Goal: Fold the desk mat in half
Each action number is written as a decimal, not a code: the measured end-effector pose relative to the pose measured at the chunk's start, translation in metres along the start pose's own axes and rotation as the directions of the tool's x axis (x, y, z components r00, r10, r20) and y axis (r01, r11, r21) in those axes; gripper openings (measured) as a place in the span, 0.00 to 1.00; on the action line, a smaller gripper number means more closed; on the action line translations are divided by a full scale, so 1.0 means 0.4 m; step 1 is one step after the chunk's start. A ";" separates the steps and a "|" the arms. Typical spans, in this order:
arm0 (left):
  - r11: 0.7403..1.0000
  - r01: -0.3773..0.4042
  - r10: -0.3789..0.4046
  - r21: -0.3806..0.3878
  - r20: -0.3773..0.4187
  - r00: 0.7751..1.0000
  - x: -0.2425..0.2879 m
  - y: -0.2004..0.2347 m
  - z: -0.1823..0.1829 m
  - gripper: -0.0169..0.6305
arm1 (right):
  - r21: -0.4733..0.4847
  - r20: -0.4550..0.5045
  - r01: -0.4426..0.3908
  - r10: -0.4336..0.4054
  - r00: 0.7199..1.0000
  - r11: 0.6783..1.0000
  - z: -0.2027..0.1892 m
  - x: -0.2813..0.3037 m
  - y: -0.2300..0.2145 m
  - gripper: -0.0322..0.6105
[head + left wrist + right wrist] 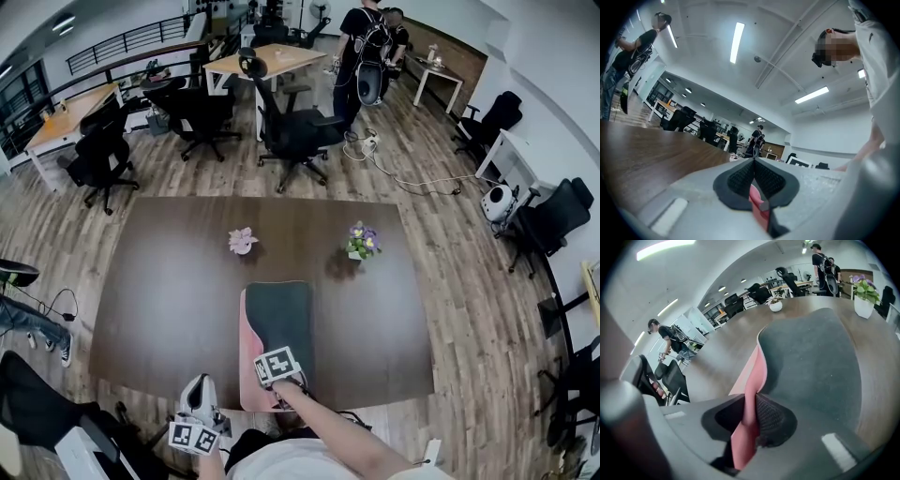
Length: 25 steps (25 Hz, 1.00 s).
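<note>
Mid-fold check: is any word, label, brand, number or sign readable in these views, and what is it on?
No readable text in any view.
Left cube and right cube: black-and-white square marker patterns only, no letters or digits.
Desk mat and table: no print visible.

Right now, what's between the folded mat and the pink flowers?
Nothing. The head view shows only bare brown table between the desk mat and the pink flowers.
</note>
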<state>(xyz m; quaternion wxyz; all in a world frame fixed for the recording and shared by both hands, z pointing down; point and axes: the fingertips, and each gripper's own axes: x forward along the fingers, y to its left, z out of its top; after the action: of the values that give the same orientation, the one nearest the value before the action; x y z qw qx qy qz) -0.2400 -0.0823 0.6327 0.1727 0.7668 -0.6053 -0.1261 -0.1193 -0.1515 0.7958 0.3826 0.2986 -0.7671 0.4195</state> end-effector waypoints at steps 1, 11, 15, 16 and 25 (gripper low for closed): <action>1.000 0.006 -0.006 0.001 0.000 1.000 0.003 -0.003 -0.002 0.03 | -0.015 0.009 -0.004 0.004 1.000 1.000 0.005 0.000 0.001 0.18; 1.000 0.028 -0.028 0.003 -0.001 1.000 0.014 -0.021 -0.004 0.03 | -0.114 0.119 -0.226 0.239 0.964 0.967 0.018 -0.064 0.128 0.29; 0.999 0.036 -0.036 0.001 -0.006 0.999 0.021 -0.028 -0.005 0.03 | -0.175 0.184 -0.279 0.310 0.933 0.944 0.015 -0.125 0.147 0.23; 0.999 0.041 -0.041 0.000 -0.007 0.999 0.023 -0.032 -0.007 0.03 | -0.203 0.212 -0.283 0.324 0.922 0.937 0.016 -0.147 0.146 0.23; 0.995 0.098 -0.098 0.018 -0.015 0.995 0.054 -0.071 -0.005 0.03 | -0.290 0.597 -0.052 0.223 0.770 0.956 0.055 -0.453 0.003 0.06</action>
<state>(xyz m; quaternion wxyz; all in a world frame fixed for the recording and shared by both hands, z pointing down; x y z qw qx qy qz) -0.2089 -0.0971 0.6230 0.1632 0.7979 -0.5670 -0.1232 -0.0318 -0.1454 0.6359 0.1103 0.3109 -0.9177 0.2213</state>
